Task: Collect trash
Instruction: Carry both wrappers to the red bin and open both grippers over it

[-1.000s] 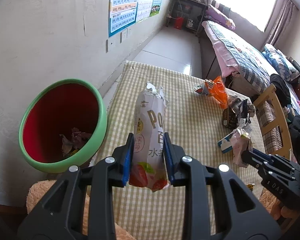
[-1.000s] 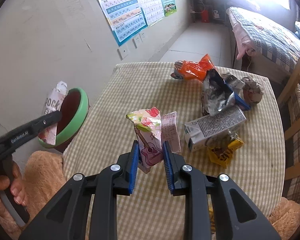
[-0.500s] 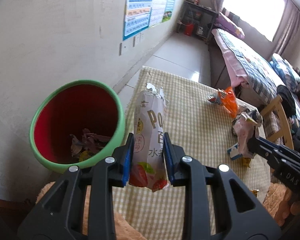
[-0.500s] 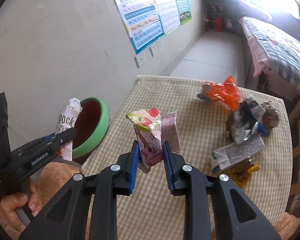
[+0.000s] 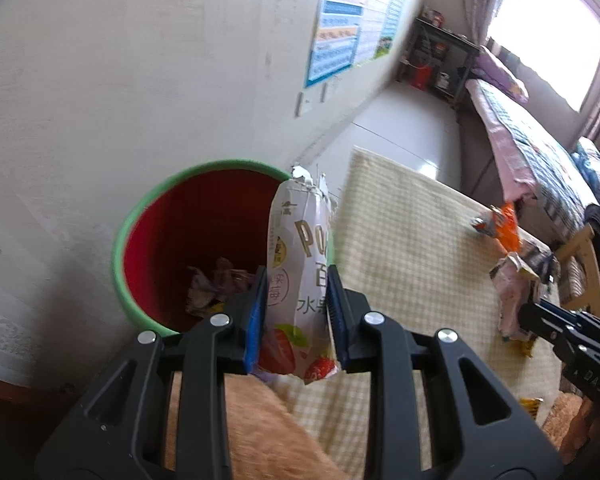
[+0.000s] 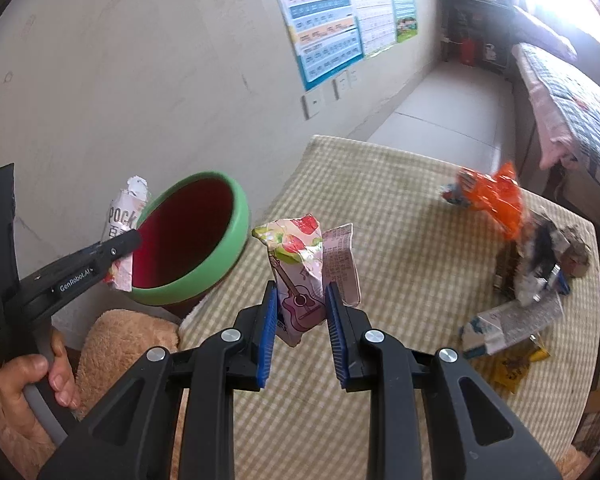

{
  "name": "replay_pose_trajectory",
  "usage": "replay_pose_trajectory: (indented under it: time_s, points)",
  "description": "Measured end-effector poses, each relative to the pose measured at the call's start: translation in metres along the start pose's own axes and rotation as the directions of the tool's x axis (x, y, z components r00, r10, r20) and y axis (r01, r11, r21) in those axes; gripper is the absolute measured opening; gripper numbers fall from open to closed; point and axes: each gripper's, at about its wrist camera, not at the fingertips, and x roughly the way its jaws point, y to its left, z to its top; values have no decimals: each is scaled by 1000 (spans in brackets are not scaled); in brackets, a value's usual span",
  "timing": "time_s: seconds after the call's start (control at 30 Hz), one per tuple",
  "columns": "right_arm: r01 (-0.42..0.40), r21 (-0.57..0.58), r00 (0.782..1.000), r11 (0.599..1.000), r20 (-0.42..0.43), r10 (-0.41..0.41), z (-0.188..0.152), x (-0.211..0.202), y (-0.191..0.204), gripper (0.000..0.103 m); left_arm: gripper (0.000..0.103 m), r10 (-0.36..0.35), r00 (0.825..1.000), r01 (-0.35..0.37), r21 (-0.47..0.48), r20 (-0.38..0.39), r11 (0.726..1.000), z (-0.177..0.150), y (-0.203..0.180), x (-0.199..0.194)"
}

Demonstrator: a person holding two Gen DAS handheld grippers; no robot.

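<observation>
- Left wrist view: background blurred; wall poster (image 5: 352, 28) text unreadable; contents of the green-rimmed red bin (image 5: 204, 244) a crumpled heap, items not identifiable; right gripper (image 5: 540, 320) enters at the right edge, body cut off, its wrapper blurred
- Left gripper (image 5: 296, 320) pinches the white snack bag (image 5: 300, 272) between both blue pads; bag stands upright, lower end with strawberry print hangs below the pads, torn top rises above them, in front of the bin's near-right rim
- Bag lettering partly hidden: "PO" plus Chinese characters
- Right wrist view: trash pile (image 6: 536, 276) at the table's (image 6: 380, 216) far right smeared, only an orange wrapper (image 6: 496, 196) and a milk carton (image 6: 512, 324) distinguishable
- Right gripper (image 6: 302, 316) clamps a pink wrapper (image 6: 300, 280) with a guitar print, held upright above the checked tablecloth, right of the bin (image 6: 196, 240)
- Left gripper (image 6: 120, 246) reads "GenRobot.AI"; its bag (image 6: 122, 216) shows "POCK", at the bin's left rim; a hand (image 6: 32, 376) grips the handle, partly cut off
</observation>
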Motion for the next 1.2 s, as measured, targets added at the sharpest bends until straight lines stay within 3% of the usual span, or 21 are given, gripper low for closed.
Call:
replay_pose_trajectory:
  time_s: [0.37, 0.73, 0.8, 0.83, 0.87, 0.93, 1.2]
  points:
    - [-148, -32, 987, 989, -69, 145, 39, 42, 47, 24, 27, 89, 996, -89, -74, -6, 993, 8, 62, 8]
    - [-296, 18, 950, 955, -104, 296, 86, 76, 90, 26, 28, 99, 993, -103, -68, -62, 992, 13, 72, 32]
    - [-335, 30, 936, 942, -106, 337, 92, 79, 95, 27, 32, 113, 991, -118, -77, -65, 990, 13, 74, 35]
    - [-358, 40, 926, 933, -110, 361, 95, 81, 96, 37, 47, 119, 991, -124, -84, -61, 989, 14, 76, 35]
    - [-368, 53, 922, 928, -108, 372, 98, 83, 96, 54, 68, 124, 991, -128, -90, -52, 988, 14, 77, 34]
    - [-364, 71, 925, 929, -85, 370, 100, 81, 92, 55, 70, 126, 992, -128, -100, -22, 987, 15, 78, 29]
    - [-316, 72, 947, 946, -37, 319, 80, 37, 52, 55, 70, 75, 996, -79, -105, -37, 991, 8, 65, 21]
